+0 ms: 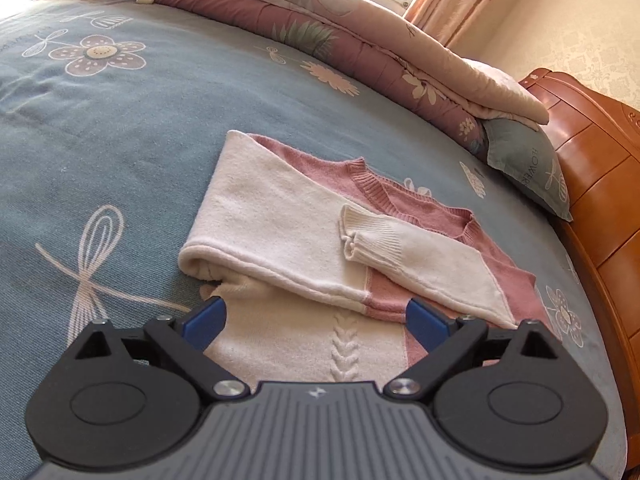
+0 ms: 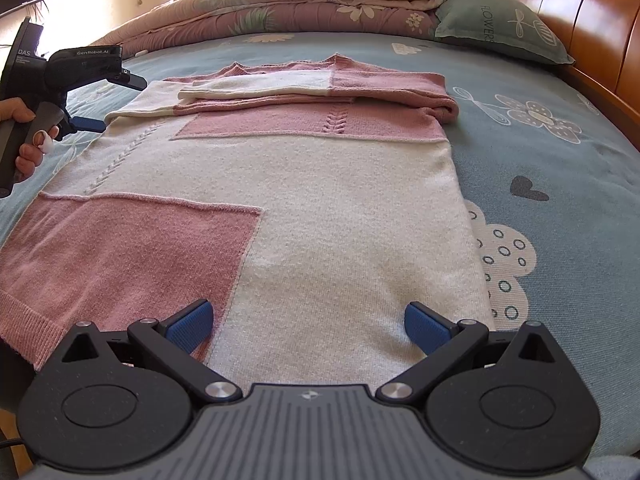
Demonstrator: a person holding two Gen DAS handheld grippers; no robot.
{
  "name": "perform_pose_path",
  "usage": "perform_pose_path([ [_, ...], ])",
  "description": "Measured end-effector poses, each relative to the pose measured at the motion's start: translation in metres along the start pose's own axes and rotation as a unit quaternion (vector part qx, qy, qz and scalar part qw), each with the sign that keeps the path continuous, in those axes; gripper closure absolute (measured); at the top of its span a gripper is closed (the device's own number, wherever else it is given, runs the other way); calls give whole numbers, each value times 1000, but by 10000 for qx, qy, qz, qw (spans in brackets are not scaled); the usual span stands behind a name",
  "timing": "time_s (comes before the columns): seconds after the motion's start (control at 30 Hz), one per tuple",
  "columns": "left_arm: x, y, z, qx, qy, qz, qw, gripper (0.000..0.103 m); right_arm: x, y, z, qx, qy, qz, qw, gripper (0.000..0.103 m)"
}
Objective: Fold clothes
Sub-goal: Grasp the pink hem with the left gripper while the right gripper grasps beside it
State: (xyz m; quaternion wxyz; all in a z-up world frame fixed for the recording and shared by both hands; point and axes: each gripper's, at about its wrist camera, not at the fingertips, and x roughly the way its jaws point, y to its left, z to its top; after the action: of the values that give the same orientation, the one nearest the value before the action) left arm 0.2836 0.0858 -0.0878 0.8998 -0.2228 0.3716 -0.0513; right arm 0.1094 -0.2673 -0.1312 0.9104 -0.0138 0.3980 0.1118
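A pink and white knit sweater (image 2: pixel 340 200) lies flat on the bed, both sleeves folded across its chest. In the left wrist view the sweater (image 1: pixel 280 208) shows its folded white sleeve and a ribbed cuff (image 1: pixel 372 236). My left gripper (image 1: pixel 315 308) stands open at the sweater's shoulder side, with knit under the gap and nothing pinched. From the right wrist view, the left gripper (image 2: pixel 114 102) hovers at the sweater's far left edge. My right gripper (image 2: pixel 308 308) is open just above the white lower body near the hem, holding nothing.
The blue flowered bedsheet (image 2: pixel 560 208) spreads around the sweater. A rolled floral quilt (image 2: pixel 280 8) lies along the far side, with a grey-green pillow (image 2: pixel 500 28) against the wooden headboard (image 2: pixel 592 12). A person's hand (image 2: pixel 24 120) grips the left tool's handle.
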Motion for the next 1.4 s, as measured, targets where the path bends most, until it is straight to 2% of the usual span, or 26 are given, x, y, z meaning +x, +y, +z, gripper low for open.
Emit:
perform_pose_path([
  [0.1, 0, -3, -7, 43, 282, -255, 9993, 6, 0, 0, 0, 5, 3, -1, 10000, 0],
  [0.13, 1, -3, -11, 65, 364, -254, 9990, 5, 1, 0, 0, 3, 6, -4, 10000, 0],
  [0.2, 5, 1, -18, 52, 470, -14, 9989, 6, 1, 0, 1, 3, 9, -4, 10000, 0],
  [0.33, -11, 1, -18, 66, 427, 285, 9987, 6, 0, 0, 1, 22, 7, 6, 10000, 0],
  [0.5, -54, -17, -24, 559, 207, 79, 9982, 6, 1, 1, 0, 0, 11, -25, 10000, 0],
  [0.6, -78, -33, -50, 1076, 154, -142, 9940, 5, 1, 1, 0, 1, 5, -36, 10000, 0],
  [0.7, -87, -44, -87, 1485, 312, -230, 9882, 4, 2, 1, -1, -9, -8, -54, 10000, 0],
  [0.77, -89, -46, -110, 1587, 417, -281, 9861, 4, 2, 1, -1, -4, -23, -57, 10000, 0],
  [0.87, -89, -41, -137, 1388, 670, -396, 9873, 4, 2, 1, -1, 2, -42, -61, 10000, 0],
  [0.97, -98, -31, -152, 1083, 650, -554, 9904, 4, 2, 2, -2, -10, -50, -76, 10000, 0],
  [1.07, -109, -27, -153, 837, 806, -717, 9906, 4, 2, 1, -2, -13, -60, -81, 9999, 0],
  [1.17, -118, -30, -151, 914, 657, -786, 9905, 4, 3, 2, -1, -27, -60, -102, 9999, 0],
  [1.23, -114, -33, -150, 899, 675, -834, 9902, 4, 3, 3, -2, -33, -64, -110, 9999, 0],
  [1.3, -103, -33, -153, 721, 901, -949, 9888, 4, 3, 3, -2, -33, -73, -106, 9999, 0],
  [1.4, -101, -30, -161, 471, 885, -1050, 9894, 2, 3, 3, -2, -39, -81, -101, 9999, 0],
])
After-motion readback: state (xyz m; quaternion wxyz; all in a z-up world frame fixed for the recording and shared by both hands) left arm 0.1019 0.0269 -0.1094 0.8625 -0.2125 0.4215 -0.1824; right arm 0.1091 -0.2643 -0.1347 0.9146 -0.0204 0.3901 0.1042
